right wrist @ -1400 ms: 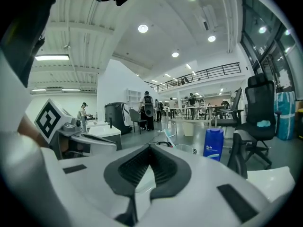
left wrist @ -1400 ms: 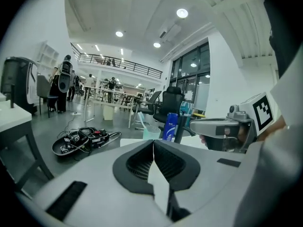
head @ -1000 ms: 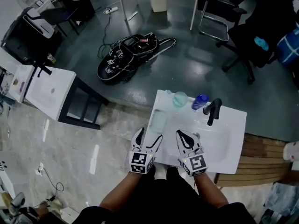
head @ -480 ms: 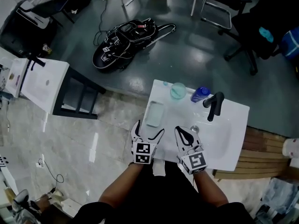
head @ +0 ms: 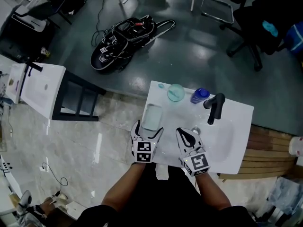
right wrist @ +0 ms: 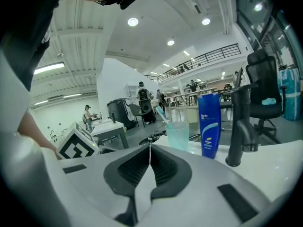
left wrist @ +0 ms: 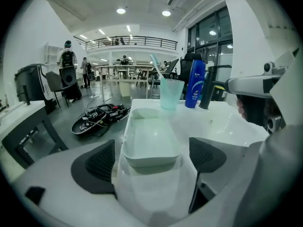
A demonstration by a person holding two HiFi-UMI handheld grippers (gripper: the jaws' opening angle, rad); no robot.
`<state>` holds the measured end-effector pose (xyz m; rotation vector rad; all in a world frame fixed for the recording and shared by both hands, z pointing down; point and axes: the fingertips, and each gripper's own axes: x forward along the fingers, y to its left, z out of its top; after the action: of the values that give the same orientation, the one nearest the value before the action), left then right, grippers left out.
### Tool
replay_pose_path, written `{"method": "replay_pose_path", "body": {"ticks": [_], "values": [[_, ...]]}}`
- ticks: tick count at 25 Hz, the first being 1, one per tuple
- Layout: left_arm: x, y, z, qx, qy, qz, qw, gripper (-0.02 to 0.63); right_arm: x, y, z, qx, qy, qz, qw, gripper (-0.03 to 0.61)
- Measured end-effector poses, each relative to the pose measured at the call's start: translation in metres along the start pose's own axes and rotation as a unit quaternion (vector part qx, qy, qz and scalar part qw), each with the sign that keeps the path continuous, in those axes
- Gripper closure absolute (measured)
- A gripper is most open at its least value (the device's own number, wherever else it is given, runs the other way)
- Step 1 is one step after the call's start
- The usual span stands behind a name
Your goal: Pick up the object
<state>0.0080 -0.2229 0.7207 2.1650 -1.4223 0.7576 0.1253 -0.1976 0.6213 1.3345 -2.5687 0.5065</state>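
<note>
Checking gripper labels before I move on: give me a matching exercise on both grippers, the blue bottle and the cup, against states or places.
1 left gripper
2 right gripper
3 blue bottle
4 cup

A between cup and black faucet
B jaws together, nothing between
C holds a toothbrush
D jaws wide apart, white tray's near end between them

Pairs: 1-D, 2-B, 3-A, 4-C.
The left gripper's jaws have just been opening.

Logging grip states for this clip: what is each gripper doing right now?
Left gripper: open, jaws have just been opening; soap dish between them, not gripped.
Right gripper: shut, empty.
</note>
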Motion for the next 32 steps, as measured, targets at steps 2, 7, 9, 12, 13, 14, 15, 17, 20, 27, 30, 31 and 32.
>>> {"method": "replay_pose_path", "body": {"ticks": [2,7,9,12,13,14,15,17,20,27,30,31,32], "values": [[0.004,-0.001,-0.001,0.008,0.009,0.002,0.9999,0.112,-0.002,-0.015,0.001,0.005,-0.005,-0.015,1.000,0.560],[0.014,0.002,-0.002,0.019,0.032,0.007,0.9993,0.115,-0.006,-0.032,0.002,0.008,-0.011,-0.029,0.999,0.560],[0.014,0.003,0.001,0.025,0.029,0.007,0.9992,0.157,-0.007,-0.032,0.001,0.014,-0.012,-0.030,0.999,0.560],[0.012,0.004,0.003,0.024,0.023,0.006,0.9994,0.191,-0.007,-0.028,-0.002,0.021,-0.011,-0.027,0.999,0.560],[0.012,0.004,0.003,0.024,0.023,0.005,0.9994,0.193,-0.007,-0.026,-0.003,0.022,-0.009,-0.026,0.999,0.560],[0.012,0.004,0.003,0.023,0.023,0.004,0.9995,0.195,-0.007,-0.025,-0.004,0.024,-0.007,-0.026,0.999,0.560],[0.012,0.004,0.003,0.021,0.022,0.004,0.9995,0.198,-0.008,-0.023,-0.005,0.025,-0.004,-0.025,0.999,0.560],[0.011,0.005,0.003,0.021,0.020,0.005,0.9996,0.199,-0.007,-0.020,-0.005,0.026,-0.003,-0.022,0.999,0.560],[0.009,0.007,0.004,0.027,0.012,0.012,0.9995,0.201,-0.006,-0.018,-0.007,0.027,-0.002,-0.021,0.999,0.560],[-0.002,0.002,0.018,0.029,-0.021,0.011,0.9993,0.205,-0.007,-0.015,-0.010,0.029,0.002,-0.022,0.999,0.560],[-0.010,0.001,0.030,0.032,-0.037,0.008,0.9988,0.205,-0.005,-0.012,-0.009,0.025,0.002,-0.019,1.000,0.560],[-0.012,0.000,0.035,0.033,-0.043,0.007,0.9985,0.204,-0.005,-0.011,-0.008,0.023,0.001,-0.019,1.000,0.560],[-0.015,0.000,0.040,0.034,-0.048,0.006,0.9983,0.205,-0.004,-0.010,-0.006,0.022,0.000,-0.019,1.000,0.560]]}}
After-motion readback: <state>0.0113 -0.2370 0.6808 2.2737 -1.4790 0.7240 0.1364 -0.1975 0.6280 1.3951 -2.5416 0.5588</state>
